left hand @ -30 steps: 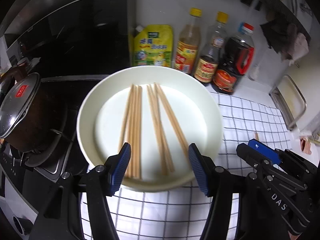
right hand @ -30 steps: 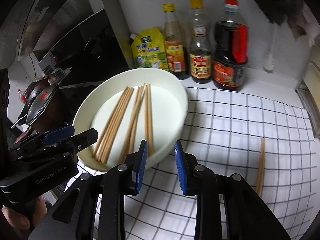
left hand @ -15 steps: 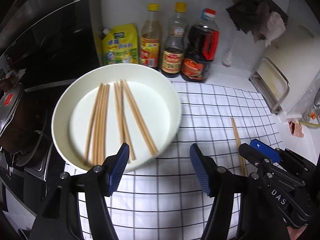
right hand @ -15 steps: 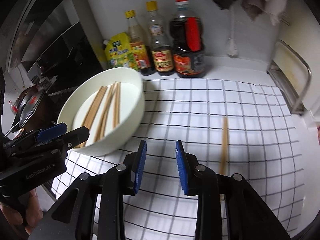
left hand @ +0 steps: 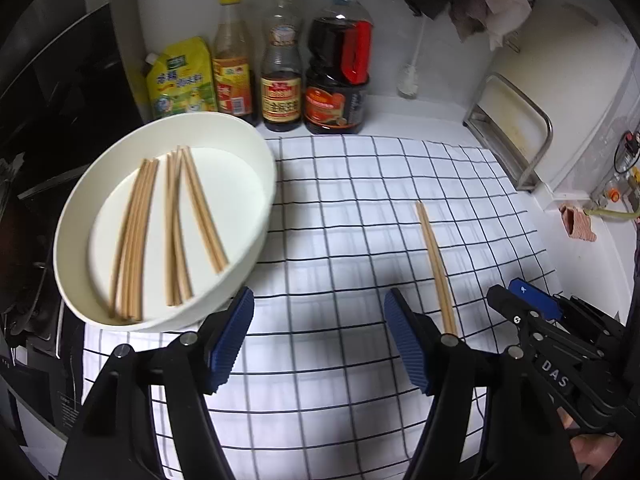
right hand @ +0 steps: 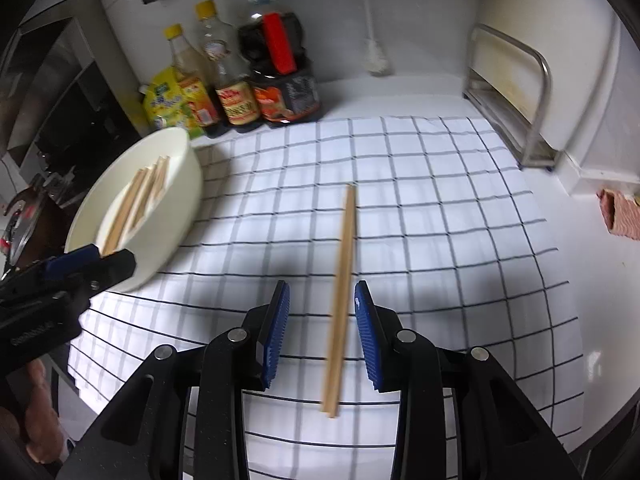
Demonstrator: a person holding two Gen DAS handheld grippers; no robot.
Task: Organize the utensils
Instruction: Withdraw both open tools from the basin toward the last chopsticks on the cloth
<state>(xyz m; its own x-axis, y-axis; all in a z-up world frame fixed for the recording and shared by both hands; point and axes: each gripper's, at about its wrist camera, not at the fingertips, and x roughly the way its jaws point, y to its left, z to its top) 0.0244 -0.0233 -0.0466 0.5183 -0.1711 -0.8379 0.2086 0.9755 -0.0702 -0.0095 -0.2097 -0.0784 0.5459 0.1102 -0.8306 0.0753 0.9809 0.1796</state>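
Chopsticks (left hand: 172, 232) lie in a white bowl (left hand: 264, 208) at the left of the left wrist view; the left hand-held gripper (left hand: 320, 336) gapes wide, empty, over the checked cloth (left hand: 360, 380) on the counter. In the right wrist view, the right hand-held gripper (right hand: 322, 332) is open, straddling a loose chopstick pair (right hand: 344, 264) without touching.

The cloth (right hand: 420, 208) is white with a black grid. Tan wooden chopsticks (right hand: 343, 276) lie on it, more (left hand: 168, 232) in a cream-white bowl (left hand: 264, 184). Both grippers (left hand: 318, 338) (right hand: 322, 330) are black with ribbed blue pads (right hand: 366, 336). The bottles (left hand: 280, 60) have yellow and red caps, beside a yellow-green pouch (left hand: 180, 80).
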